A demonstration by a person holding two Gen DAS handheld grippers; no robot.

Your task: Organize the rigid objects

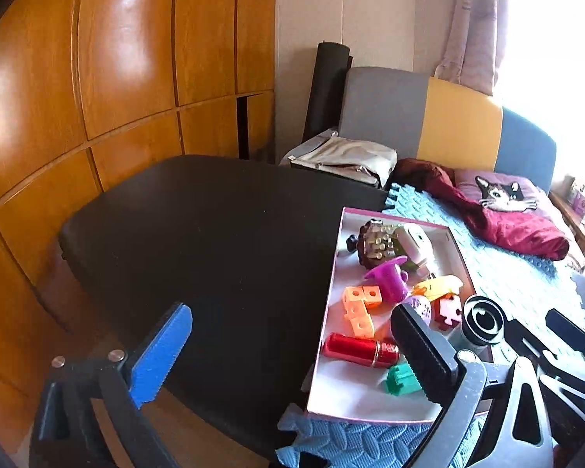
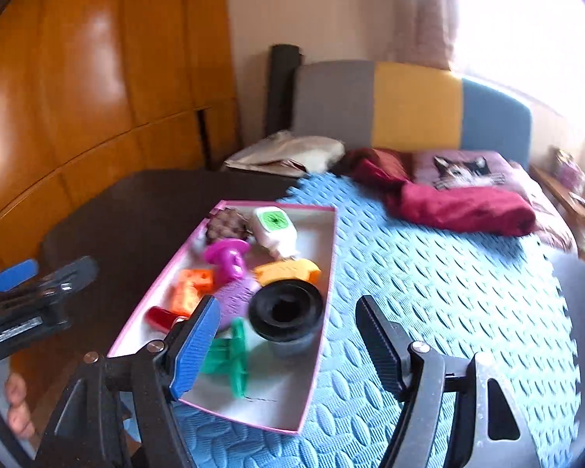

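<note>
The left gripper (image 1: 288, 347) had its jaws spread wide with nothing between them, only the dark tabletop (image 1: 214, 241) beyond. The right gripper (image 2: 288, 345) also had its jaws spread and held nothing.

The pink-rimmed box (image 2: 323, 312) lay on the blue foam mat (image 2: 448, 273). It sat just right of the left jaws, partly behind the left gripper's black pad, and ahead of the right jaws toward their blue pad.

Inside the box, nearest the right jaws, stood a black round cup (image 2: 286, 314), upright and apart from both pads. A green block (image 2: 230, 355) lay beside the blue pad of the right gripper, blurred. A red cylinder (image 1: 360, 350) lay on its side just ahead of the left gripper's black pad. Farther from the jaws were orange cubes (image 1: 360, 308), a magenta cup (image 1: 390, 279), a yellow piece (image 1: 438, 286), a purple ball (image 1: 421, 306), a white bottle (image 2: 275, 230) and a brown studded toy (image 1: 374, 243) at the far end.

A hand (image 2: 17, 405) showed at the lower edge, left of the right jaws.
</note>
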